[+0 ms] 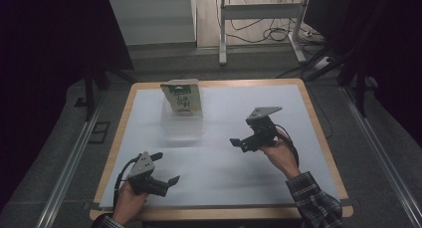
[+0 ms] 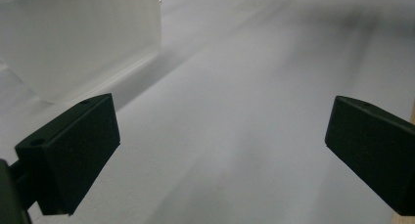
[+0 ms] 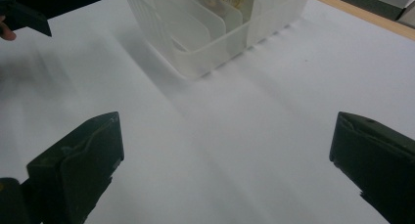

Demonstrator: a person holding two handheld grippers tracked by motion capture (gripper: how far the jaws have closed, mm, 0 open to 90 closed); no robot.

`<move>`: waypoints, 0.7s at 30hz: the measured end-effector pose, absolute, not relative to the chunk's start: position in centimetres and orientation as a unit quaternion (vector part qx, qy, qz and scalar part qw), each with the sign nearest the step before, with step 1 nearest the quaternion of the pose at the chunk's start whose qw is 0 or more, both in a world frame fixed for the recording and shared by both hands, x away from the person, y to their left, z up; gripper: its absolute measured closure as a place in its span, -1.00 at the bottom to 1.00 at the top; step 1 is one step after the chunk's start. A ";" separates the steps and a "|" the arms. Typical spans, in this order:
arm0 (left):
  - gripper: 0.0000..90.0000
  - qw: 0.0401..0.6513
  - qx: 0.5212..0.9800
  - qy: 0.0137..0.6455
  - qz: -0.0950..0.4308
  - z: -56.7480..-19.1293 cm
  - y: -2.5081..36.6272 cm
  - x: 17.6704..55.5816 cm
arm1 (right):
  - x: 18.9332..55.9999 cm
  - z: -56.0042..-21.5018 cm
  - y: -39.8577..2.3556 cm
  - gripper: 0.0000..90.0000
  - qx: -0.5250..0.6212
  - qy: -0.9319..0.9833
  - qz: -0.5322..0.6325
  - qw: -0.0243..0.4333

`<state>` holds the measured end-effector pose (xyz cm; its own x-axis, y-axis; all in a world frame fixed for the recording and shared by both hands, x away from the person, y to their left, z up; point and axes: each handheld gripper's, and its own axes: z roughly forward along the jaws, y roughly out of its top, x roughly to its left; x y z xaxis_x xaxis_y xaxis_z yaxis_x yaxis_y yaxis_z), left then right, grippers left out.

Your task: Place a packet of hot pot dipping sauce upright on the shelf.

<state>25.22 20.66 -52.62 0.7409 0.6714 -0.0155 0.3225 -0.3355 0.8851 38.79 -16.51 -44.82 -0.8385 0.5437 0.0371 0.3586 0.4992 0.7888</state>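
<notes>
Clear bin (image 1: pixel 183 123) probably between, beyond both grippers.

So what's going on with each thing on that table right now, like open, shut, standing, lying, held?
Left gripper: open, holding nothing, above the table's near left.
Right gripper: open, holding nothing, above the table's right side.
Clear plastic bin: upright on the table, dividers inside, touched by neither gripper.
Packet: standing upright in the bin's far end, top looks closed.
</notes>
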 end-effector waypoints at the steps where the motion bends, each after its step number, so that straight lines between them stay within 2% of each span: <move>1: -1.00 0.485 0.797 0.312 0.180 -52.6 20.6 25.2 | 38.7 -44.8 -16.7 -1.00 0.263 0.859 0.425 0.109; 21: -1.00 0.485 0.798 0.310 0.180 -52.6 20.5 25.2 | 36.1 -46.0 -21.1 -1.00 0.297 0.849 0.419 0.124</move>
<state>25.19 20.53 -52.63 0.7431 0.6690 -0.0144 0.3206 -0.3371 0.8852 36.05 -21.11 -45.95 -0.7933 0.6077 0.0380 0.3998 0.4728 0.7852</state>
